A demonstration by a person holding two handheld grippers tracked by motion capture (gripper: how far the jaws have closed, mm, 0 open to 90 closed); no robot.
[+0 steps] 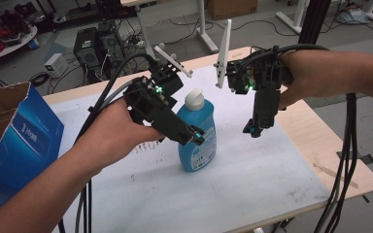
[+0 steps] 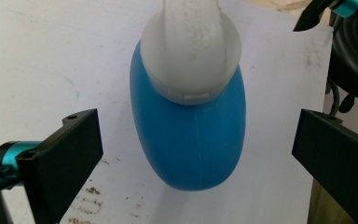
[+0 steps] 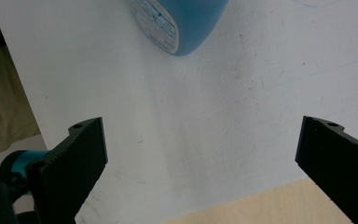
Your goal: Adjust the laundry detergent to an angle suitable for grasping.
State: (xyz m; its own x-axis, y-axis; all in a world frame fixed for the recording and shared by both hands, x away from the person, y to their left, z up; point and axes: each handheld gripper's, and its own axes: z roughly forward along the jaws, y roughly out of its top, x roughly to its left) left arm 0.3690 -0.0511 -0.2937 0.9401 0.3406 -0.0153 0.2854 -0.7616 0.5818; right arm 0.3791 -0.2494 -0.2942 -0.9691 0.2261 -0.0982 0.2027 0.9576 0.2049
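Here a blue bottle [image 1: 197,134] with a white cap [image 1: 194,99] stands upright on the white sheet [image 1: 252,170] that covers the counter [image 1: 342,160], and everything else is best placed from it. By its look it is plastic, smooth and rounded, so probably a bit slippery and slightly yielding under a squeeze; if it is full it will have some weight low down and could tip when nudged near the top. The broad sides of the body, below the shoulder, seem the safest place to take hold, since the cap is narrow and curved. The left tongs [image 1: 198,136] hover right over the bottle, pointing down at it; in the left gripper view the jaws stand wide apart on either side of the blue body [image 2: 189,135], touching nothing, with clear space between each jaw and the plastic. The right tongs [image 1: 254,131] hang in the air to the right of the bottle, well apart from it, jaws also spread wide and holding nothing; the right gripper view looks down on bare sheet, with the bottle's labelled base [image 3: 177,23] beyond the jaws. A blue cardboard box [image 1: 17,141] sits far to the left of the bottle.
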